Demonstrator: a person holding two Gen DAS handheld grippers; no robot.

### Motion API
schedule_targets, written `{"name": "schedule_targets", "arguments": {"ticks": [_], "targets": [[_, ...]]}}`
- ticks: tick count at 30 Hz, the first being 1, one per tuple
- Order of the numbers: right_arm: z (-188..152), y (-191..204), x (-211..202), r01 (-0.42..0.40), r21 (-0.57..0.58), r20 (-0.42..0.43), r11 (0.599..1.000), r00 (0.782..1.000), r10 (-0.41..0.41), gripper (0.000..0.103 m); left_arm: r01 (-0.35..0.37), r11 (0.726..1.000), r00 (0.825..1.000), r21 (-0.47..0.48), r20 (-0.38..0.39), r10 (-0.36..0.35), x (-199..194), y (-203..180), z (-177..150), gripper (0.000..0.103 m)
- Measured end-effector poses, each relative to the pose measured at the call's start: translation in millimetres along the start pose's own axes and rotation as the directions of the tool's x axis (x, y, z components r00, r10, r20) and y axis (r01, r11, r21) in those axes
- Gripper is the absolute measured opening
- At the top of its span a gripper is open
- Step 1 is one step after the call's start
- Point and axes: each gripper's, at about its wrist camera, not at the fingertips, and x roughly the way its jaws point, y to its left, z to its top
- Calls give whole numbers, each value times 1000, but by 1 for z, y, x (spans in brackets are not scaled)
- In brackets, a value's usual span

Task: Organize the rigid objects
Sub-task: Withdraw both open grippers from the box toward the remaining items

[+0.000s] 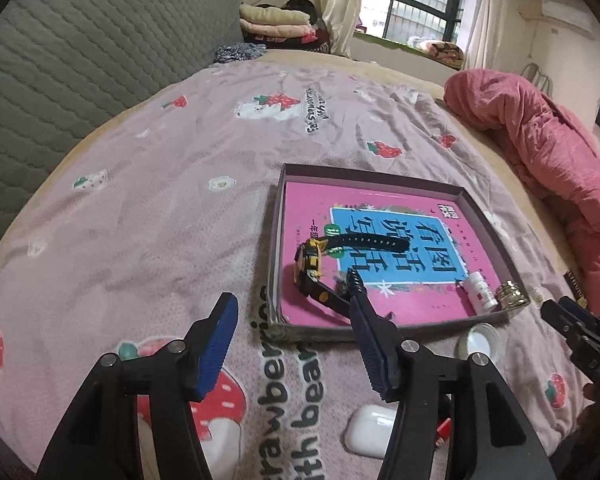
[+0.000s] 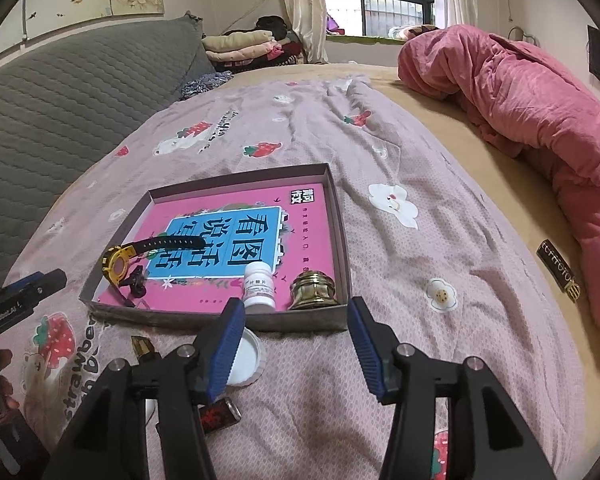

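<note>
A shallow grey box [image 1: 275,240] [image 2: 340,240] lies on the bed with a pink book [image 1: 380,216] [image 2: 236,240] inside. On the book rest a yellow-black watch [image 1: 312,264] [image 2: 118,266], a white pill bottle [image 1: 480,292] [image 2: 259,284] and a brass cap-like object [image 1: 510,294] [image 2: 313,290]. My left gripper [image 1: 294,320] is open and empty at the box's near left corner. My right gripper [image 2: 296,322] is open and empty just before the box's near wall. On the blanket lie a white round lid [image 1: 482,342] [image 2: 244,360], a white earbud case [image 1: 370,432] and a small red-black object [image 2: 218,420].
A pink duvet [image 2: 520,92] is piled on the right side of the bed. A grey quilted headboard [image 1: 80,60] rises at the left. Folded clothes [image 2: 244,46] lie at the far end. A small dark clip-like item [image 2: 142,346] lies near the lid.
</note>
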Motion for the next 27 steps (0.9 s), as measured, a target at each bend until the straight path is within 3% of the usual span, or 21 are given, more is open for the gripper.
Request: {"name": "schedule_targets", "arguments": {"ticks": [27], "targets": [[-42,33,-18,-39,-84,-72,996,997,33,54,27,995,991,97,-133,-13,-14,-26,-50,60]]}}
